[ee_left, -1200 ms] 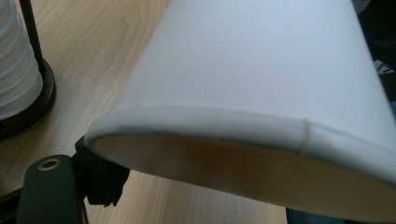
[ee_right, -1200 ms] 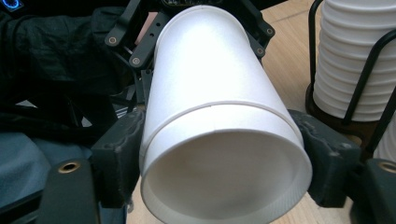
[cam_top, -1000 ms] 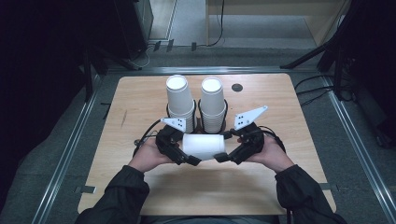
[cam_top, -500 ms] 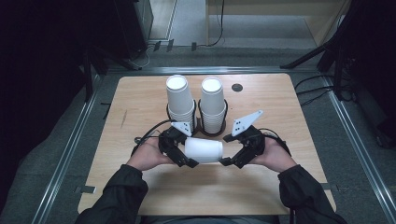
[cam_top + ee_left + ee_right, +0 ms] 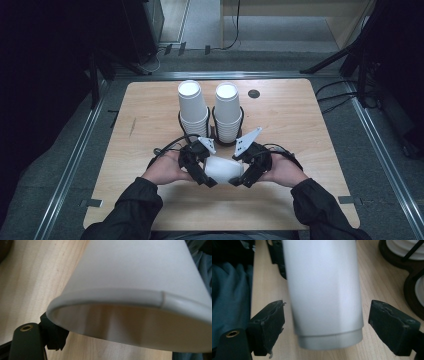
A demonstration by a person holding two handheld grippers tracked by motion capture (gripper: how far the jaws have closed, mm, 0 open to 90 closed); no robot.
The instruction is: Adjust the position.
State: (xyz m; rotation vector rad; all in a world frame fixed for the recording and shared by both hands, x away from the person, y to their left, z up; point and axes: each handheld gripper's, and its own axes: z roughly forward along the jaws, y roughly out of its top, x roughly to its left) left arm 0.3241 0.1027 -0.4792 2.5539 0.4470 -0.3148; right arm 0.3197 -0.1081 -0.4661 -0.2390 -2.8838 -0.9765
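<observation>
One paper cup (image 5: 222, 170) between two grippers (jaws apart), two cup stacks (image 5: 194, 110), perhaps racked

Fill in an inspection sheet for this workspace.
Surface: wooden table, light grain.
Job's things: paper cup on its side between the grippers; two cup stacks in black holders behind it.
Clutter: small dark disc near the far edge.
Grippers: left gripper fingers seem to clamp the cup's rim; right gripper fingers have just been opening, clear of the cup's base.
Cables: black cables trail from both grippers.
Surroundings: grey floor, metal rails.
</observation>
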